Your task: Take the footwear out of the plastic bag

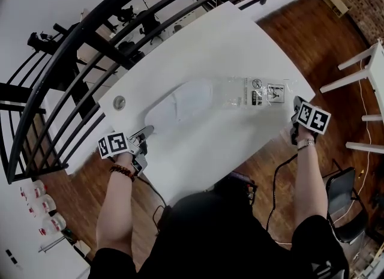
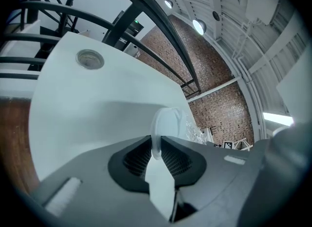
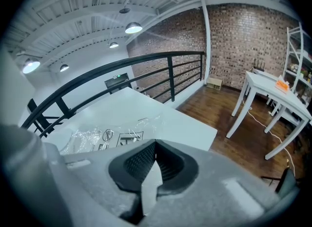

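Slipper (image 1: 180, 107) end pinched in L gripper (image 1: 146, 131); R gripper (image 3: 155, 154) closed, empty.

Head view: the print on the bag (image 1: 258, 93) is too small to read; the right gripper (image 1: 298, 105) jaws are too dark and small to tell apart; the person's head (image 1: 204, 212) covers the table (image 1: 240, 50) edge at lower centre; left gripper view, centre: the shoe (image 2: 168, 123) is blurred, mostly hidden behind the jaws.
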Demonstrator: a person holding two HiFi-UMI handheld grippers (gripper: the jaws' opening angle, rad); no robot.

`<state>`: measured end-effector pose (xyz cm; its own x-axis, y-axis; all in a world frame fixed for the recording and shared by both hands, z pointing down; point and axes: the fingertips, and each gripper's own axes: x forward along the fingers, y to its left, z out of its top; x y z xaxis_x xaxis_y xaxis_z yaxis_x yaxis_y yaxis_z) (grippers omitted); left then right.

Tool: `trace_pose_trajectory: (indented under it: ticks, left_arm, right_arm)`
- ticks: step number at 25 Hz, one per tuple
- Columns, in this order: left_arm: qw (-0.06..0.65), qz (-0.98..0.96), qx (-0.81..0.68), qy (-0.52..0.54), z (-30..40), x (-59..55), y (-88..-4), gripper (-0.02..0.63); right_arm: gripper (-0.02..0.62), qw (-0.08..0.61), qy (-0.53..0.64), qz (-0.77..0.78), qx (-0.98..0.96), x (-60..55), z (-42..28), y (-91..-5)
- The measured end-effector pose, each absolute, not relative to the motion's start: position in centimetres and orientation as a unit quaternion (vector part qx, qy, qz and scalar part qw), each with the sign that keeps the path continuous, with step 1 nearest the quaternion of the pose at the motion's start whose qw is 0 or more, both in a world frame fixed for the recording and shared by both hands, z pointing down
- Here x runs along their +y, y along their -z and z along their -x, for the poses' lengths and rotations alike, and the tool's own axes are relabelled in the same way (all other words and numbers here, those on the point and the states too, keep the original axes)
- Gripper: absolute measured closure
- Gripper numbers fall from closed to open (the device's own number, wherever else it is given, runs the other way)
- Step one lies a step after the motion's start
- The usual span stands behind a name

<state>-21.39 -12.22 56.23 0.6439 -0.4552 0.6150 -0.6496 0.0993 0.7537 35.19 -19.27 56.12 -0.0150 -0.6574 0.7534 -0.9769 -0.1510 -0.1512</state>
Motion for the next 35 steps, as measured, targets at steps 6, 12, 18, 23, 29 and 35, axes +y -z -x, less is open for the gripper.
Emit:
trace_pose_trajectory:
  ticks: [6, 12, 18, 23, 29, 35]
  left_arm:
    - [0.604, -0.668, -0.426, -0.086, 21.1, -12.0, -55.9, 0.518]
    - [0.56, -0.676, -0.452, -0.157, 21.2, -11.6, -56.4, 0.397]
    - [0.538, -0.68, -0.467, -0.17, 21.9, -11.8, -55.9, 0.379]
    - [0.522, -0.69, -0.472, -0.167, 22.9, -11.5, -55.1, 0.396]
    - [0.497, -0.713, -0.465, -0.166, 24.0, -10.7, -53.9, 0.459]
    - [0.463, -0.747, -0.446, -0.17, 24.2, -9.8, -52.2, 0.545]
  right_arm:
    - [0.577, 0.23, -0.36, -0.662, -0.616, -19.1, -35.1, -55.8]
    - [0.465, 0.249, -0.337, -0.668, -0.615, -19.1, -35.7, -55.1]
    - [0.462, 0.254, -0.314, -0.671, -0.622, -19.7, -34.7, -54.0]
    - [0.463, 0.256, -0.291, -0.665, -0.638, -19.8, -32.1, -52.4]
    - [0.464, 0.255, -0.266, -0.656, -0.658, -19.0, -27.7, -50.4]
    - [0.531, 0.25, -0.242, -0.646, -0.68, -16.9, -23.3, -48.6]
